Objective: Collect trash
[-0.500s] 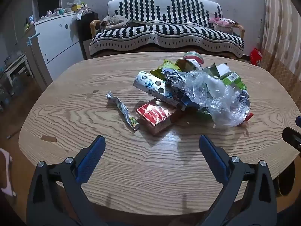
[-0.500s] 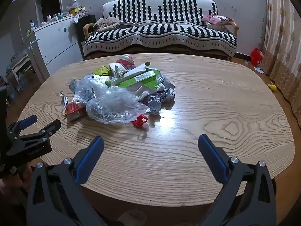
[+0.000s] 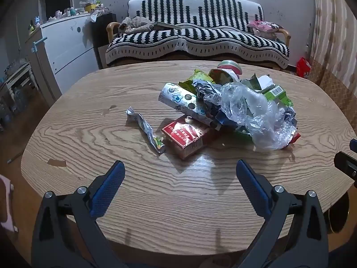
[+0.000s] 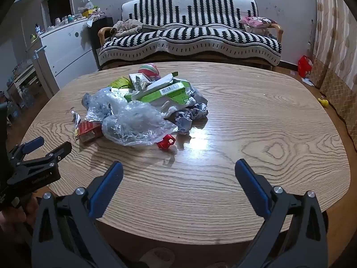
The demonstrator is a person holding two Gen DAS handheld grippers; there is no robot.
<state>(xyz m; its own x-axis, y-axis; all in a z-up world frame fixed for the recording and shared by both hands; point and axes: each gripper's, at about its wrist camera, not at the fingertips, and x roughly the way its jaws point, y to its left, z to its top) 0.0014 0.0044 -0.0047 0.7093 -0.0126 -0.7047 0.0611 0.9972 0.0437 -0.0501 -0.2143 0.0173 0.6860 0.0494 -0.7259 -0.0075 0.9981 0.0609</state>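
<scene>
A heap of trash lies on the wooden table (image 3: 93,134): a red box (image 3: 185,136), a twisted silver wrapper (image 3: 145,129), a rolled printed packet (image 3: 183,102), crumpled clear plastic (image 3: 256,116), green cartons (image 4: 165,91) and a small red piece (image 4: 166,141). My left gripper (image 3: 179,174) hovers open over the near table edge, short of the red box, nothing between its fingers. My right gripper (image 4: 178,174) is open too, over bare wood to the right of the heap. The left gripper (image 4: 44,147) also shows at the right wrist view's left edge.
A striped sofa (image 3: 196,38) stands beyond the table, a white cabinet (image 3: 67,42) at the left, a patterned wall (image 4: 334,44) at the right. A red bag (image 4: 304,64) and a yellow item (image 4: 323,101) lie on the floor at right.
</scene>
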